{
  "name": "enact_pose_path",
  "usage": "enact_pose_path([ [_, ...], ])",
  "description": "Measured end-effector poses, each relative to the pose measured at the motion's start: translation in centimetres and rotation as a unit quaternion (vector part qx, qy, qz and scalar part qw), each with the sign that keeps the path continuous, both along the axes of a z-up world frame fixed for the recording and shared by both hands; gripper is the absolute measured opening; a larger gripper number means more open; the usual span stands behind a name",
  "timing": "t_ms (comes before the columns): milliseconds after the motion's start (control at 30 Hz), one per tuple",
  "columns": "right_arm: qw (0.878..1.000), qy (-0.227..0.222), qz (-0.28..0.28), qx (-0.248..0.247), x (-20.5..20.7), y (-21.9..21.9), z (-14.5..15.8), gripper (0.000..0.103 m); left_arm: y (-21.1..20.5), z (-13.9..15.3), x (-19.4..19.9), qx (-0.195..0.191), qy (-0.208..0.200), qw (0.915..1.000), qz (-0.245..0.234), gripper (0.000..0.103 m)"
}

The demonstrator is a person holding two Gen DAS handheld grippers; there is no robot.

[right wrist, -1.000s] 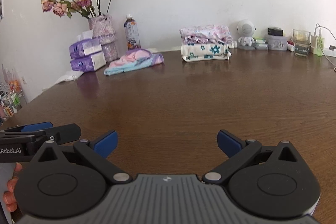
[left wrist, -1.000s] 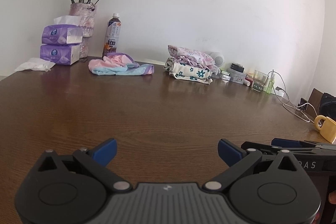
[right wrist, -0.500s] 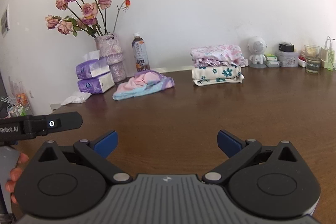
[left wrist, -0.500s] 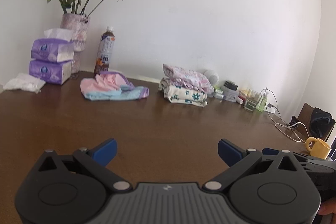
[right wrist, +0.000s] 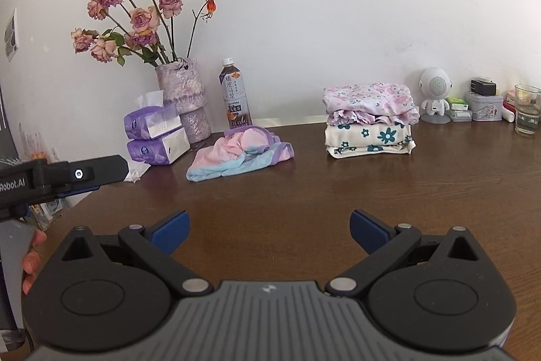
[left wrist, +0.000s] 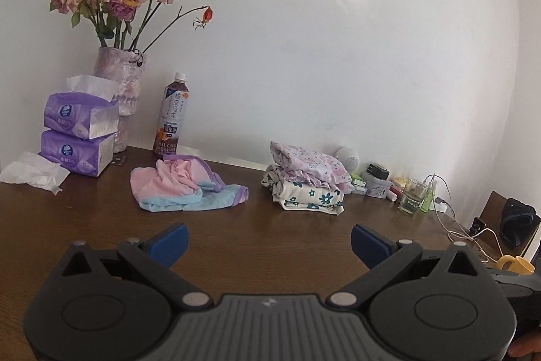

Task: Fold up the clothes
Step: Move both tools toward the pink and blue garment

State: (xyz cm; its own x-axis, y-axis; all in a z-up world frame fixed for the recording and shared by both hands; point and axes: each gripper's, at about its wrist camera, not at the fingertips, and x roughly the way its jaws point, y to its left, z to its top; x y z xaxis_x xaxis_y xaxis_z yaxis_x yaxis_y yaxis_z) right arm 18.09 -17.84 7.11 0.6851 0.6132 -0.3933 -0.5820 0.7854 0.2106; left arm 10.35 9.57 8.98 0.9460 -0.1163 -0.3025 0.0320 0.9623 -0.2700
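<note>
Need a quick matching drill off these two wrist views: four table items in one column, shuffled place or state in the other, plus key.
Things
1. crumpled pink and blue garment
2. floral stack
3. tea bottle
4. drinking glass

Places or states
A. folded, piled by the wall
B. far right of the table, near the small boxes
C. upright, just behind the loose garment
D. unfolded, lying mid-table

Pairs: 1-D, 2-A, 3-C, 4-B

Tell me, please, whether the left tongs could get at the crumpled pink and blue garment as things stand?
Probably yes: the left tongs are open, and only bare table lies before the crumpled pink and blue garment.
</note>
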Motion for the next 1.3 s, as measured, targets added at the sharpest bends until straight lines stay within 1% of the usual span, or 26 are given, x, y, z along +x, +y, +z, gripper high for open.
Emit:
enact_pose_path([
  [100, 1.0, 0.01, 0.001, 0.004, 1.5, 0.5, 0.6, 0.103, 0.5, 0.3, 1.4, -0.001, 0.009, 1.0, 0.003, 0.103],
  [233, 1.0, 0.015, -0.001, 0.005, 3.6, 1.4, 1.6, 0.103, 1.4, 0.7, 3.4, -0.016, 0.033, 0.9993, 0.002, 0.103],
  [300, 1.0, 0.013, 0.001, 0.003, 4.5, 1.7, 2.1, 0.103, 1.8, 1.1, 4.3, -0.02, 0.035, 0.9992, -0.001, 0.103],
  [367, 1.0, 0.012, 0.004, 0.002, 5.5, 2.1, 2.6, 0.103, 2.0, 1.5, 5.0, -0.013, 0.035, 0.9993, 0.003, 0.103],
  [467, 1.0, 0.009, 0.007, 0.0, 6.9, 2.7, 3.3, 0.103, 2.3, 2.0, 6.1, 0.005, 0.036, 0.999, 0.025, 0.103],
  [567, 1.0, 0.006, 0.012, -0.004, 8.3, 3.3, 3.9, 0.103, 3.0, 2.2, 6.8, 0.006, 0.038, 0.9986, 0.037, 0.103],
  [667, 1.0, -0.001, 0.018, -0.019, 9.7, 4.2, 4.1, 0.103, 3.7, 2.3, 7.7, 0.012, 0.034, 0.9983, 0.045, 0.103],
  [767, 0.999, -0.004, 0.031, -0.032, 11.2, 5.3, 4.0, 0.103, 4.3, 2.4, 8.8, 0.021, 0.03, 0.998, 0.051, 0.103],
  [900, 0.998, -0.002, 0.047, -0.047, 12.9, 7.5, 3.4, 0.103, 5.1, 2.0, 10.6, 0.036, 0.038, 0.9965, 0.065, 0.103],
  [1000, 0.997, -0.001, 0.06, -0.052, 14.1, 9.2, 2.7, 0.103, 5.6, 1.7, 12.2, 0.055, 0.044, 0.9946, 0.076, 0.103],
  [1133, 0.995, 0.002, 0.07, -0.069, 16.0, 12.1, 1.8, 0.103, 6.1, 1.7, 15.1, 0.083, 0.053, 0.9915, 0.085, 0.103],
  [1300, 0.993, 0.002, 0.066, -0.101, 18.8, 15.7, 0.3, 0.103, 7.1, 1.3, 19.3, 0.114, 0.063, 0.9866, 0.099, 0.101],
])
